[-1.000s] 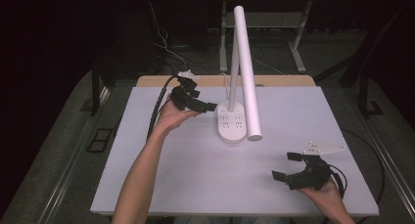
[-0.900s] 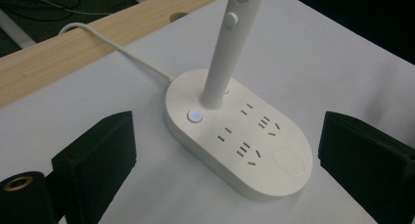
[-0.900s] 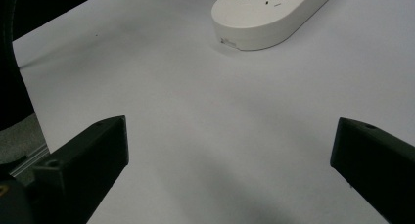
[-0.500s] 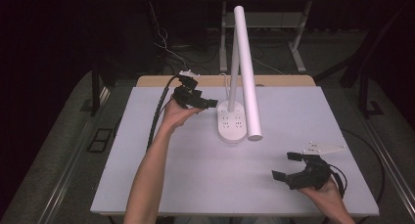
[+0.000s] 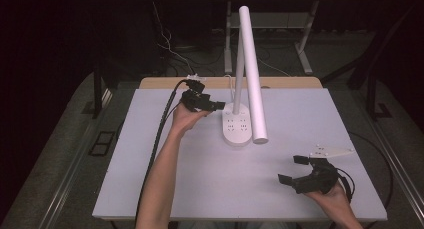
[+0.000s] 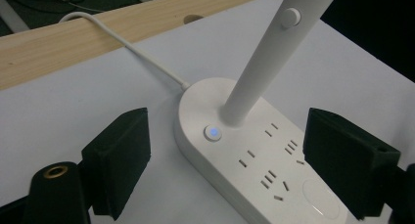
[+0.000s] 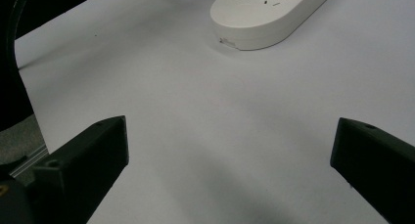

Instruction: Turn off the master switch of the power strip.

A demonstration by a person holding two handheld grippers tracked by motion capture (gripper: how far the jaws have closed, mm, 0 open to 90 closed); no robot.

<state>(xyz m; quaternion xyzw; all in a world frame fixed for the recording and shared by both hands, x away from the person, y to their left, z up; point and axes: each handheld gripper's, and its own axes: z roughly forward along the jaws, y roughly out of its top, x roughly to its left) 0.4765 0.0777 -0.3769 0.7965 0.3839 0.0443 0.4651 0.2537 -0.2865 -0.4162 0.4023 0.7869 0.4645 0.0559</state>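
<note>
Lamp (image 5: 247,74): one, base near the worktop's (image 5: 150,189) far edge. Left gripper (image 5: 220,106) just beside base, jaws closing, nothing grasped. Right gripper (image 5: 292,169) released, near right corner.

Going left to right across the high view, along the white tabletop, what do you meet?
Left gripper, jaws open beside the lamp → lamp base with its sockets → white lamp head slanting down → right gripper, jaws open over bare table.
</note>
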